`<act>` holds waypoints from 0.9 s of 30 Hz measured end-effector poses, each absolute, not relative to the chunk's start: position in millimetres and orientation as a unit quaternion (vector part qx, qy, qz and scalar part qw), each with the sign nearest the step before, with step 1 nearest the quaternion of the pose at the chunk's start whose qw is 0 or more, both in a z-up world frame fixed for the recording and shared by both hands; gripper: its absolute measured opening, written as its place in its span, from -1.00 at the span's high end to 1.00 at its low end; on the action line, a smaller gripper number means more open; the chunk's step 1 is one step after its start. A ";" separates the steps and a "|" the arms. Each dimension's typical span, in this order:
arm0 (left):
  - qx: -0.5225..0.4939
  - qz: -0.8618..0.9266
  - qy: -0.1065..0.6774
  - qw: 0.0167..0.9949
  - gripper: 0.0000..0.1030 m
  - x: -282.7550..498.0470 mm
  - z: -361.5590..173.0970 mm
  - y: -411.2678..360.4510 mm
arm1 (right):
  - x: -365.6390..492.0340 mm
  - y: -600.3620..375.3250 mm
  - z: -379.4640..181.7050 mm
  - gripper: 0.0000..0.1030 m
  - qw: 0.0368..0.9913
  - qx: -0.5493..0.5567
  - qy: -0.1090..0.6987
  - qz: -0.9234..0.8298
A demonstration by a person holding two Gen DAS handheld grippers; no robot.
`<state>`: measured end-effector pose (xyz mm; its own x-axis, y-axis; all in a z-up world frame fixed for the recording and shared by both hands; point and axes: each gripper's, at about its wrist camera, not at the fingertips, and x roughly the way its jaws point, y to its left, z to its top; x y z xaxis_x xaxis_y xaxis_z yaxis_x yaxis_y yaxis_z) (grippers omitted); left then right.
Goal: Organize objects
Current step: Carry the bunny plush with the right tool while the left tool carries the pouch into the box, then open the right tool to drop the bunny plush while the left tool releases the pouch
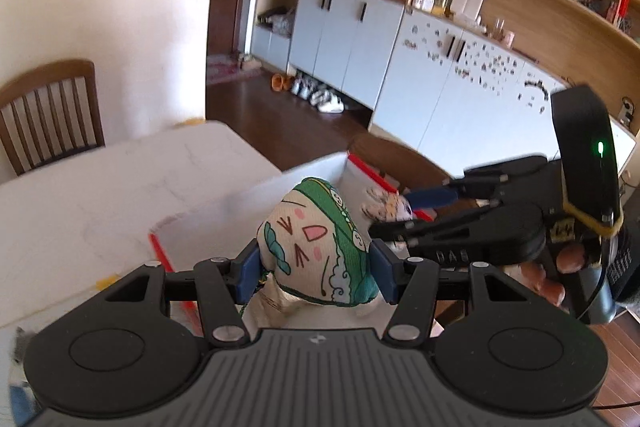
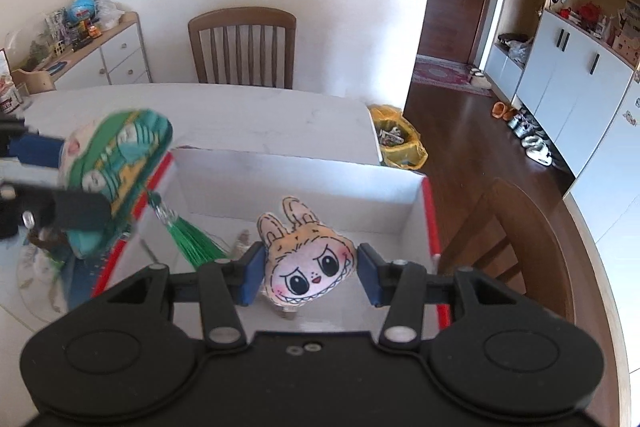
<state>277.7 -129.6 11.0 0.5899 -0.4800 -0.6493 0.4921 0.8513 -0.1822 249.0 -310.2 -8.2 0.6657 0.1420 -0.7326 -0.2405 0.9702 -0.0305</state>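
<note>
Through the left wrist view, we are holding the left tool clenched on a green and cream pouch toy, its blue pads pressing both sides, just above the open white box with red edges that sits on the white counter; the right tool is reaching in from the right with a second toy. We judge we are mid-placement, one toy per tool, and next we need to lower each over the box floor before letting go. Through the right wrist view, the right tool is framing one rabbit-face toy over the box; the pads look slightly apart from it, so we cannot tell whether it is gripped. We are counting two toys, one box, two chairs.
</note>
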 end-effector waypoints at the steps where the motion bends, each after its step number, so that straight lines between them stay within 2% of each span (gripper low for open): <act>1: 0.009 -0.273 0.369 0.888 -0.10 280.4 4.7 -133.3 | 252.3 -312.9 -10.7 0.07 0.909 -0.062 0.398 0.105; 14: 0.061 -0.251 0.455 0.852 -0.10 302.0 -68.2 -172.7 | 291.0 -327.3 -62.1 0.07 0.881 -0.086 0.453 0.103; 23: 0.099 -0.254 0.502 0.820 -0.10 315.7 -94.6 -190.3 | 316.4 -327.9 -95.4 0.07 0.850 -0.089 0.506 0.117; 27: 0.083 -0.251 0.519 0.813 -0.13 325.5 -99.3 -189.1 | 317.4 -321.4 -102.1 0.06 0.844 -0.111 0.510 0.122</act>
